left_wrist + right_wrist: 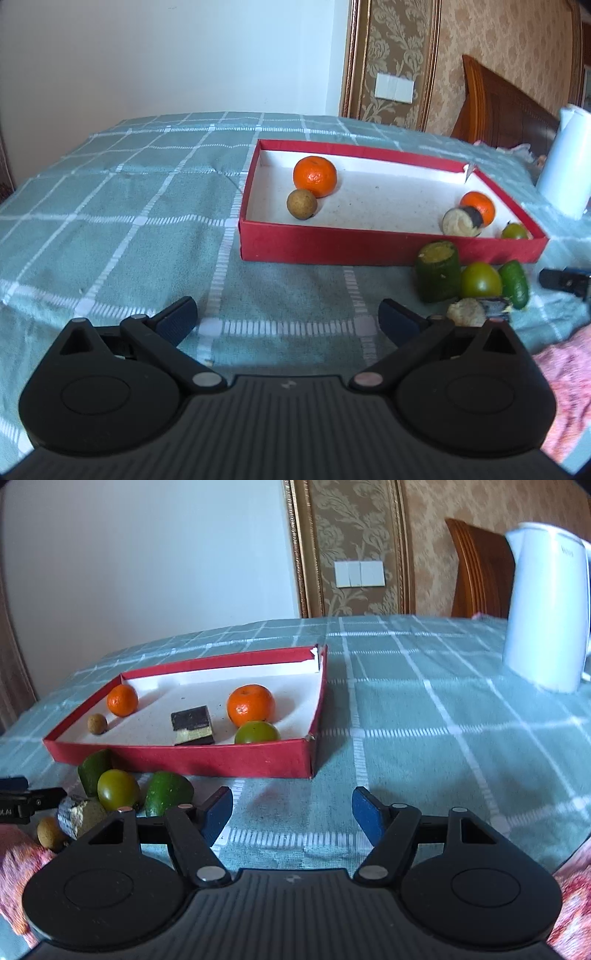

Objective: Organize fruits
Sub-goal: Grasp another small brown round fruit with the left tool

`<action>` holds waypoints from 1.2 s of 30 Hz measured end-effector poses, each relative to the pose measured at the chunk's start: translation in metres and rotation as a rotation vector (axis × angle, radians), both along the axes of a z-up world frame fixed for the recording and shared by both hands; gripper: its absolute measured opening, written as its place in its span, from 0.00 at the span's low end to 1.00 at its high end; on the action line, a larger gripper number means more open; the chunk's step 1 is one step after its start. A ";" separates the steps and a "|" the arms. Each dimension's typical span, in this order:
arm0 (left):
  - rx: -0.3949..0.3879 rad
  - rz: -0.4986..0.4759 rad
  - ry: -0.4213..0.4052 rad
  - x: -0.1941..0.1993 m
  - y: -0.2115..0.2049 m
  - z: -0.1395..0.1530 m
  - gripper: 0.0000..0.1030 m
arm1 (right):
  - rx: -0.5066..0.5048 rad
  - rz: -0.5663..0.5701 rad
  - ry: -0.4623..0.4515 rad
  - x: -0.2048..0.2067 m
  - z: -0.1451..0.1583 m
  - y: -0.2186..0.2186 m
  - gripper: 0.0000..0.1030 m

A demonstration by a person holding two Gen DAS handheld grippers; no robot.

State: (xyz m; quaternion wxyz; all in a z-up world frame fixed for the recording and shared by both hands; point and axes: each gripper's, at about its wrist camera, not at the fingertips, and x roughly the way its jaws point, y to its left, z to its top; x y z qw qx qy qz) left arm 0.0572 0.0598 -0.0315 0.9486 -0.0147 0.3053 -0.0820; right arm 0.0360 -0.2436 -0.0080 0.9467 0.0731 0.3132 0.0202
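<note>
Both tongs, left (288, 314) and right (291, 808), hung apart and empty over the counter (424, 716), seemingly lining up the loose green fruits (118, 789) beside the red box (221, 762).

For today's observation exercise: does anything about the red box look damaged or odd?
Yes. The red box has a torn far corner: the white lining peels away and sticks up there. Otherwise it sits flat.

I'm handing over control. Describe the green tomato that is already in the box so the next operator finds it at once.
Find the red box on the checked tablecloth. Look in the near corner on the kettle side, against the front wall. The green tomato sits there just in front of an orange; it is the only green thing inside, while the other green pieces lie outside on the cloth.
</note>
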 end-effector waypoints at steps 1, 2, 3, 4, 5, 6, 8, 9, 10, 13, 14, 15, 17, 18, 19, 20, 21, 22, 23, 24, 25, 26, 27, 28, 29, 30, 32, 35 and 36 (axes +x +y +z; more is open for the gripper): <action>-0.028 0.004 -0.002 -0.004 0.002 0.002 1.00 | 0.011 -0.003 0.003 0.000 0.000 -0.002 0.77; -0.062 0.008 -0.005 -0.008 0.005 0.004 1.00 | 0.016 -0.009 -0.002 -0.001 0.000 -0.002 0.78; -0.104 0.011 -0.001 -0.012 0.007 0.006 1.00 | 0.019 -0.011 -0.002 -0.001 -0.001 -0.003 0.80; -0.146 0.004 0.007 -0.016 0.007 0.008 1.00 | 0.022 -0.007 0.003 -0.001 -0.001 -0.003 0.81; -0.177 -0.015 0.014 -0.020 0.007 0.009 1.00 | 0.019 -0.003 0.005 0.000 -0.001 -0.002 0.82; -0.192 -0.040 0.020 -0.024 0.004 0.011 1.00 | 0.012 -0.002 0.007 0.000 -0.001 -0.002 0.83; -0.158 -0.083 0.028 -0.030 -0.007 0.012 1.00 | 0.003 0.001 0.010 0.000 -0.001 0.000 0.83; -0.118 -0.096 0.026 -0.032 -0.014 0.013 1.00 | 0.001 0.001 0.011 0.001 -0.001 0.000 0.84; -0.077 -0.105 0.019 -0.033 -0.021 0.014 1.00 | 0.001 0.001 0.011 0.001 -0.001 0.000 0.84; -0.018 -0.142 0.026 -0.034 -0.034 0.012 1.00 | 0.000 0.002 0.012 0.000 -0.001 0.000 0.84; -0.018 -0.152 0.032 -0.034 -0.036 0.011 1.00 | 0.000 0.002 0.012 0.001 -0.001 0.000 0.84; -0.016 -0.155 0.033 -0.034 -0.038 0.011 0.99 | -0.001 0.002 0.012 0.001 -0.001 0.000 0.84; 0.012 -0.163 0.037 -0.034 -0.044 0.007 0.93 | -0.005 0.003 0.014 0.001 -0.001 0.000 0.84; 0.036 -0.174 0.038 -0.033 -0.047 0.006 0.91 | -0.006 0.004 0.015 0.001 -0.001 0.001 0.85; 0.059 -0.178 0.036 -0.033 -0.049 0.004 0.89 | -0.008 0.004 0.015 0.001 -0.001 0.001 0.85; 0.081 -0.183 0.031 -0.034 -0.052 0.003 0.88 | -0.009 0.004 0.016 0.001 -0.001 0.001 0.85; 0.096 -0.191 0.023 -0.035 -0.054 0.003 0.87 | -0.009 0.005 0.016 0.001 -0.001 0.001 0.85; 0.102 -0.204 0.018 -0.035 -0.055 0.003 0.82 | -0.011 0.005 0.016 0.001 -0.001 0.001 0.85; 0.101 -0.214 0.017 -0.036 -0.055 0.003 0.79 | -0.012 0.005 0.017 0.001 -0.001 0.002 0.85; 0.100 -0.221 0.019 -0.036 -0.056 0.004 0.77 | -0.015 0.005 0.018 0.002 -0.001 0.002 0.85; 0.098 -0.232 0.022 -0.035 -0.056 0.003 0.73 | -0.019 0.005 0.019 0.002 -0.001 0.003 0.85; 0.096 -0.247 0.024 -0.035 -0.057 0.004 0.67 | -0.022 0.005 0.019 0.002 -0.001 0.003 0.85; 0.091 -0.263 0.027 -0.035 -0.056 0.005 0.63 | -0.024 0.006 0.020 0.002 -0.001 0.003 0.85; 0.085 -0.279 0.033 -0.034 -0.057 0.007 0.55 | -0.025 0.006 0.020 0.002 -0.001 0.003 0.85; 0.077 -0.296 0.039 -0.034 -0.057 0.008 0.45 | -0.026 0.006 0.020 0.002 -0.002 0.003 0.85; 0.067 -0.314 0.045 -0.034 -0.057 0.009 0.41 | -0.026 0.005 0.020 0.002 -0.002 0.003 0.85; 0.054 -0.327 0.050 -0.032 -0.057 0.011 0.27 | -0.028 0.005 0.021 0.002 -0.002 0.003 0.85; 0.040 -0.321 0.051 -0.032 -0.056 0.011 0.25 | -0.034 0.007 0.023 0.003 -0.002 0.004 0.86; 0.032 -0.313 0.052 -0.031 -0.055 0.011 0.25 | -0.036 0.008 0.024 0.003 -0.002 0.005 0.86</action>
